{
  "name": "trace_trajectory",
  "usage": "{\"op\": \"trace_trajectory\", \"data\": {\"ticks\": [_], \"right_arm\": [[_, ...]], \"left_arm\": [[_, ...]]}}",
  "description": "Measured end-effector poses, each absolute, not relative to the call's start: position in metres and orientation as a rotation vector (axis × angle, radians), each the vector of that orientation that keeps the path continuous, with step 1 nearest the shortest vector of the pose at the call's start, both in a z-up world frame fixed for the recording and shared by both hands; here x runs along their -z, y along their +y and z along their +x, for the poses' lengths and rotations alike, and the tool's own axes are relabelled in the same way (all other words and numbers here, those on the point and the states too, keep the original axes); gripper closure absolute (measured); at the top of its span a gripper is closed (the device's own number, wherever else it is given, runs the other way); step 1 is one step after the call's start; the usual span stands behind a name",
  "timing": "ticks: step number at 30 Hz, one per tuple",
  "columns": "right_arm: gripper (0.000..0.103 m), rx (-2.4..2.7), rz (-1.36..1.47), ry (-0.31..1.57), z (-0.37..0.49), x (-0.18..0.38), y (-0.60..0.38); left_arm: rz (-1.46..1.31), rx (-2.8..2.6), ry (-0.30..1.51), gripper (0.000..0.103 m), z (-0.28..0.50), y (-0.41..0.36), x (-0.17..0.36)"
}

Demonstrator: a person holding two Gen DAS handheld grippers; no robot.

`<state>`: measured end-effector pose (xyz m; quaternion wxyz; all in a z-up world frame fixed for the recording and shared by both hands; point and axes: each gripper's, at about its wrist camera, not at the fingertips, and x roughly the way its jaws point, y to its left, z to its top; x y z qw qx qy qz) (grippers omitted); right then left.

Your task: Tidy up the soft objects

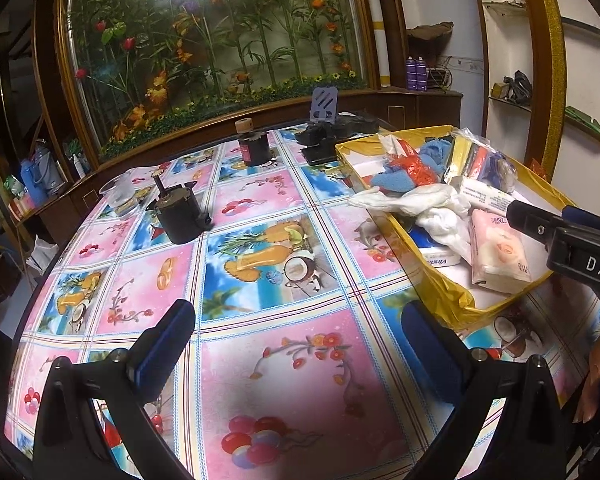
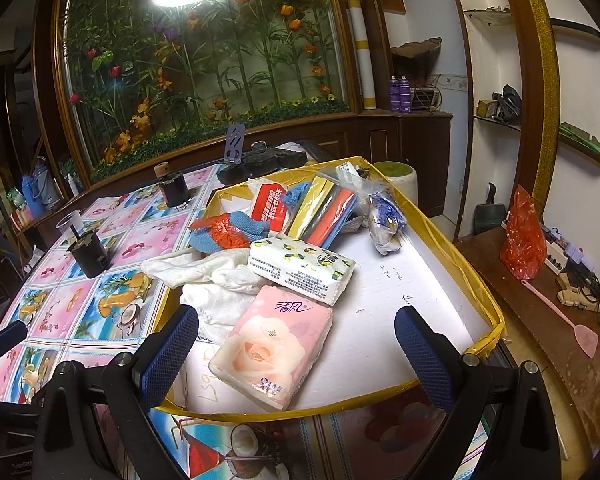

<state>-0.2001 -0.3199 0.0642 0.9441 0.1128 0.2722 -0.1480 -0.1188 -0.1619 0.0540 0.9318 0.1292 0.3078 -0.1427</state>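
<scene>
Right wrist view: my right tool [image 2: 296,344] is spread wide and holds nothing, hanging over the near end of the yellow-rimmed tray [image 2: 452,236]. Between its fingers lies the pink rose tissue pack [image 2: 272,344], flat on the tray floor. Just behind it sits the lemon-print tissue pack [image 2: 300,268], with a white cloth [image 2: 208,276] spilling over the tray's left rim. Farther back are a blue towel [image 2: 240,232], a red tissue pack [image 2: 270,204] and a bag of coloured cloths [image 2: 324,212]. My left tool [image 1: 296,344] is also spread wide and holding nothing, above the patterned counter [image 1: 260,280], left of the tray.
</scene>
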Motion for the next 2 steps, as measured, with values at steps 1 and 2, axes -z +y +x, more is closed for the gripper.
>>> {"op": "trace_trajectory", "data": {"ticks": [1,2], "right_arm": [[0.003,0.301,0.227,0.555,-0.2,-0.0642,-0.3199],[0.003,0.303,0.223,0.557,-0.2007,-0.0645,-0.3191]], "left_arm": [[0.261,0.293,0.636,0.0,-0.1175,-0.1613,-0.0537],[0.256,0.293,0.638,0.0,-0.1168,-0.1604,-0.0538]]}}
